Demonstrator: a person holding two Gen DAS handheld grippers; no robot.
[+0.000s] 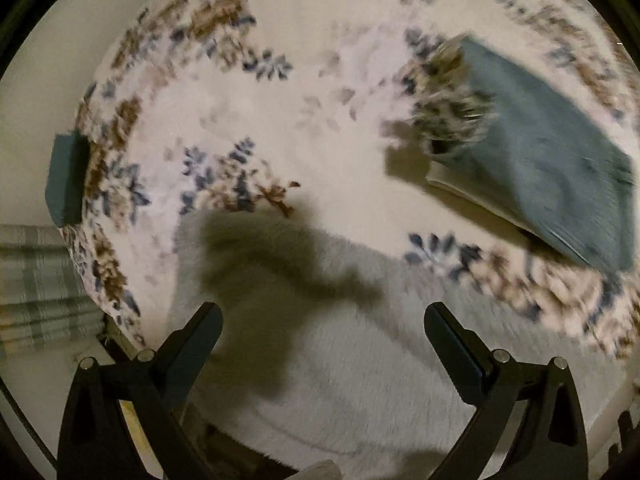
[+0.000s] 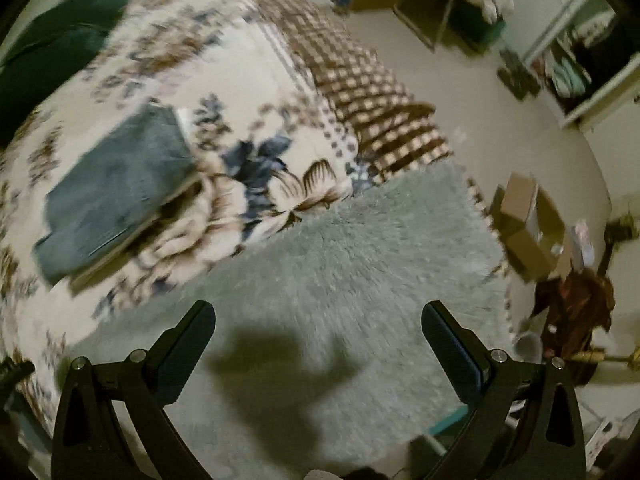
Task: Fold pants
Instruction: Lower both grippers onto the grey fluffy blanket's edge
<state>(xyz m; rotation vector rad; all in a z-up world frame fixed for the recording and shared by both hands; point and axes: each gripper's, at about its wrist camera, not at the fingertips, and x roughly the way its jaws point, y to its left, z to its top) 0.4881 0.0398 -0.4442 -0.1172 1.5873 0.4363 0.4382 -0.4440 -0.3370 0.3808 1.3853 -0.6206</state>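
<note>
Both the left gripper [image 1: 322, 322] and the right gripper [image 2: 318, 320] stand wide apart and empty over a grey shaggy rug [image 2: 340, 248]. The folded blue pants [image 1: 560, 160] lie well beyond both, on a floral blanket [image 1: 320, 60]. Only the right wrist view shows cardboard boxes [image 2: 528, 224] farther off; no writing is legible

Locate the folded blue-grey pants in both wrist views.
The folded blue-grey pants lie on the floral cream blanket, at the right in the left wrist view and at the left in the right wrist view, beyond the shaggy grey rug.
</note>
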